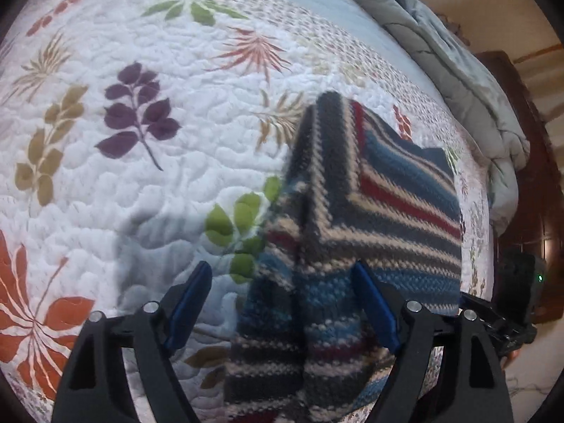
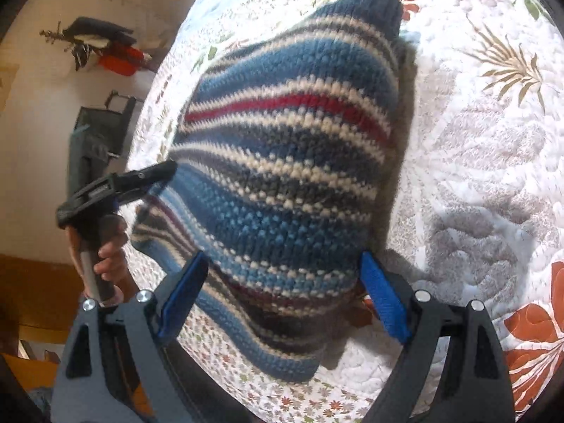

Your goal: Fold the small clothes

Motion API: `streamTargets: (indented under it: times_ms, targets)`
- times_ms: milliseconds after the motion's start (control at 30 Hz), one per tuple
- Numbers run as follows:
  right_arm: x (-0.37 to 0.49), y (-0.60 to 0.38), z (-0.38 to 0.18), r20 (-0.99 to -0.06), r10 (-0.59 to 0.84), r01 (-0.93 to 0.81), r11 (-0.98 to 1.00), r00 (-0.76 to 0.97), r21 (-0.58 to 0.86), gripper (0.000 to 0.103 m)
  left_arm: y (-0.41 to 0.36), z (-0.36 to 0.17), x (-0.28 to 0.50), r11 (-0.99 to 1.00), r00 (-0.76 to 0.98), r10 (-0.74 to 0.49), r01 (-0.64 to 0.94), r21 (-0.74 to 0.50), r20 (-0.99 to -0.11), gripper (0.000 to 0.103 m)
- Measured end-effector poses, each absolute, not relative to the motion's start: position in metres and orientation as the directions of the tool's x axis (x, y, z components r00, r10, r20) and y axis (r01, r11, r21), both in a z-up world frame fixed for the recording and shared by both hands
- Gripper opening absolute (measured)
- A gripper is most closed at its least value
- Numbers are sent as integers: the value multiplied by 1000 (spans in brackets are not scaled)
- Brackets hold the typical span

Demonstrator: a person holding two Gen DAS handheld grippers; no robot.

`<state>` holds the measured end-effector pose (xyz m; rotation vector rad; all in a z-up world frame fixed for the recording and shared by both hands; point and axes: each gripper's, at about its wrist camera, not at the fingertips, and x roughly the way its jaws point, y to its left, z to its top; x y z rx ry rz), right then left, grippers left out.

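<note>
**One striped knit on the quilt, both grippers spread**

One quilted bedspread (image 1: 169, 190), white with printed leaf sprigs in purple, olive, green and rust, filled most of both views. One grey duvet (image 1: 458, 70) lay bunched along its far edge, at about one o'clock in the left wrist view.

One small striped knitted garment (image 2: 289, 176) was recorded, in bands of blue, cream, dark grey and red. It rested on the bedspread, partly folded, with one layer turned over another so that the stripes met at an angle (image 1: 370, 204). In the right wrist view it occupied the centre and tapered to a plain blue ribbed end at twelve o'clock.

Two grippers were counted. The left gripper (image 1: 283, 310) stood spread, its two blue pads apart, with the near part of the garment lying between them; contact with the fabric could not be determined. The right gripper (image 2: 285, 292) was likewise spread, its two blue pads straddling the near edge of the garment without closing on it.

In the right wrist view one hand (image 2: 109, 257) gripped the left tool's handle at nine o'clock.
</note>
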<state>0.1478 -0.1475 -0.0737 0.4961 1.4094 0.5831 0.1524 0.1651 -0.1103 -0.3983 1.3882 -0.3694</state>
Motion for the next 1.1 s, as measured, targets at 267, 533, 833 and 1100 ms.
streamTargets:
  times_ms: [267,533,833,1100]
  targets:
    - [161,-149,-87,-720,690,-32,723,69,690,91,151,-139,165,809,26,-588,10,-588,-808,87]
    - [176,-142,-104,-699,713,-25,701,62,713,91,121,-147,157,790,-53,-607,69,-609,-793,87]
    - [163,-153,-89,-685,721,-48,692,105,720,48,110,-123,142,828,16,-557,82,-554,-830,52]
    - [156,-191,-61,-741,656,-55,753,146,656,47,70,-116,128,801,16,-594,100,-590,-804,49]
